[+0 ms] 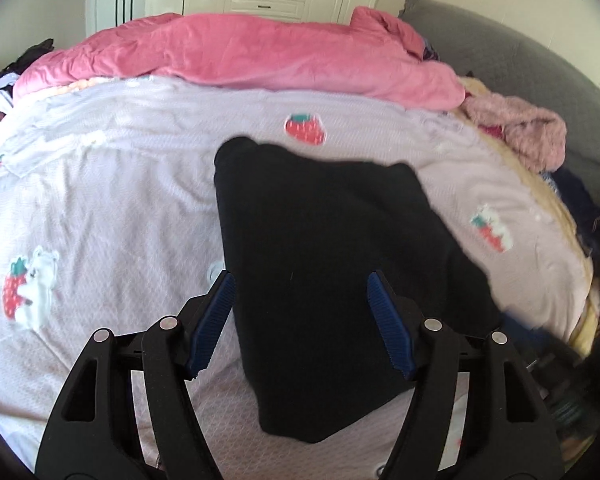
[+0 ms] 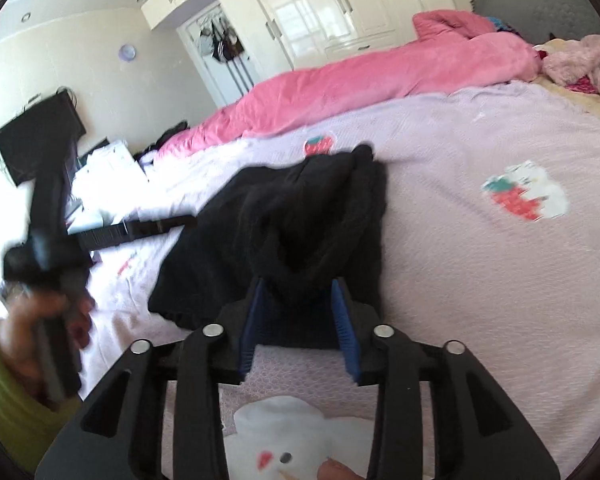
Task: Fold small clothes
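A black garment point(image 1: 324, 240) lies folded into a long dark shape on the lilac bedspread point(image 1: 112, 208) with strawberry prints. My left gripper point(image 1: 298, 280) hovers over its near half, jaws wide apart, with the cloth beneath and no pad pressing on it. In the right wrist view the same garment point(image 2: 300, 208) is rumpled, and a raised fold of it stands between the blue pads. My right gripper point(image 2: 299, 282) is partly open around that fold. The left gripper point(image 2: 184, 223) shows blurred at the left, held by a hand point(image 2: 40, 320) in a green sleeve.
A pink duvet point(image 1: 240, 52) runs along the far side of the bed. A grey headboard point(image 1: 520, 64) and a heap of pink and dark clothes point(image 1: 532, 136) take up the right. White wardrobes point(image 2: 328, 4) stand behind. A black screen point(image 2: 40, 140) and clutter sit beyond the bed's left edge.
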`<state>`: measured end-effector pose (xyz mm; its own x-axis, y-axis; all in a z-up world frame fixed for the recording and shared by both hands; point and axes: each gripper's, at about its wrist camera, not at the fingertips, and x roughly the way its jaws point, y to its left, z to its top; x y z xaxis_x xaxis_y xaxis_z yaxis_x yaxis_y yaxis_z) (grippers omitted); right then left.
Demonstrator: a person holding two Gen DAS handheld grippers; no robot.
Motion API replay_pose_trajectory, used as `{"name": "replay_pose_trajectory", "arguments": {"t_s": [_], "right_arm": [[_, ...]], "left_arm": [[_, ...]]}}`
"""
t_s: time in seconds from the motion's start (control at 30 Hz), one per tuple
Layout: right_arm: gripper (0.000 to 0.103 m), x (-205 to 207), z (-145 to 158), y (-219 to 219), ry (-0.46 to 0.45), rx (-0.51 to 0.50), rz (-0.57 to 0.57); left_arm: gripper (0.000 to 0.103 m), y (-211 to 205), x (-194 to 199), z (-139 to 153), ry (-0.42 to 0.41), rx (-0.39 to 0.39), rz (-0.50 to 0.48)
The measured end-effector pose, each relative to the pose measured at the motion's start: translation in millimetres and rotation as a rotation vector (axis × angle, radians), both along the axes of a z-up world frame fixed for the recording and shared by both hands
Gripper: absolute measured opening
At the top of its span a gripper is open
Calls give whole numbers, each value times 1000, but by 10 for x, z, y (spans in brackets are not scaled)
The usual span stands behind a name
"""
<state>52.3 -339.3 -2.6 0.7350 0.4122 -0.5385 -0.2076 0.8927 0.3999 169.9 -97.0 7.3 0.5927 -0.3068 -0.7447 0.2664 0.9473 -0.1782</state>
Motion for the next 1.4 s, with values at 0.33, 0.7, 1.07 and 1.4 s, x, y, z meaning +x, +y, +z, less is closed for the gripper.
{"name": "replay_pose_trajectory", "arguments": {"t_s": [0.33, 0.7, 1.07, 1.4], "right_arm": [[42, 818, 246, -68, 175, 118, 49], [47, 1318, -62, 56, 338, 198, 57], [16, 1281, 148, 194, 195, 74, 95], [15, 949, 515, 409, -22, -219, 105]], "left_arm": [[61, 64, -58, -88, 1, -12, -1], [61, 56, -117, -71, -11, -12, -18], [61, 88, -141, -51, -12, -28, -14], [61, 99, -165, -3, -7, -62, -27]]}}
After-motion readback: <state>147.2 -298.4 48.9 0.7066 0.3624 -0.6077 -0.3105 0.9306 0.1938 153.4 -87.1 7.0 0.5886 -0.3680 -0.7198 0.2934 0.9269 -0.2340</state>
